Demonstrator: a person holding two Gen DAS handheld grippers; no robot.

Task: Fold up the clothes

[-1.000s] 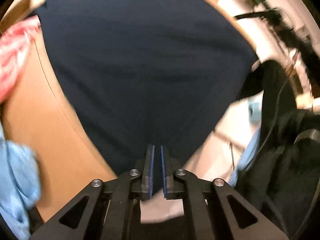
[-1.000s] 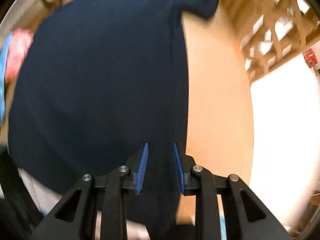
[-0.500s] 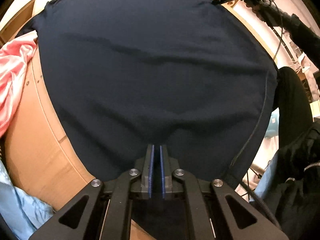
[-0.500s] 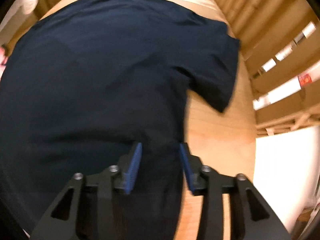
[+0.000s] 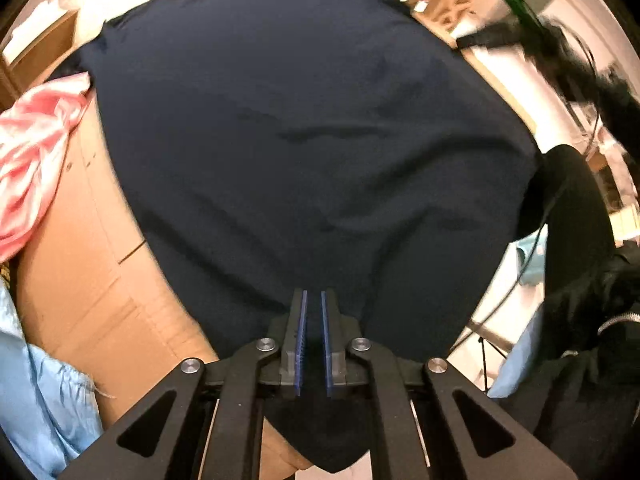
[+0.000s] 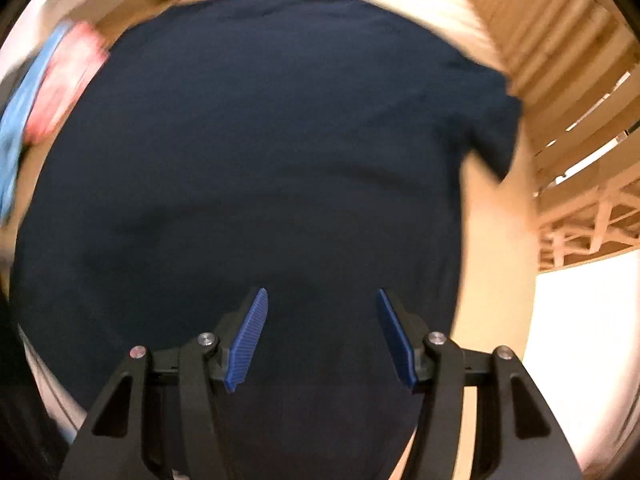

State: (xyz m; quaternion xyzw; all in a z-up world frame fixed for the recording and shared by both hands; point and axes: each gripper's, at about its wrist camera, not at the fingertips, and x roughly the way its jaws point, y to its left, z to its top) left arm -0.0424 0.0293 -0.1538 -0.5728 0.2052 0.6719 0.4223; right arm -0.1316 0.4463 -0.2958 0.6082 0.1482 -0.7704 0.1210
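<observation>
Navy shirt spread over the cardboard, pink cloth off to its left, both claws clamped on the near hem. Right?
Not quite: only the left claw is clamped on the navy shirt. The right wrist view shows the right claw wide open, with the shirt lying loose between its fingers. The rest stands: the shirt lies spread over the cardboard, and the pink cloth sits to its left.

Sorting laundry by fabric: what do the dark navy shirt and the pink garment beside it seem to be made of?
Navy shirt: likely matte cotton knit; soft, shallow wrinkles, no shine. Pink garment: possibly satin-like or thin woven fabric; pale glossy streaks on its folds, though blur leaves it open.
</observation>
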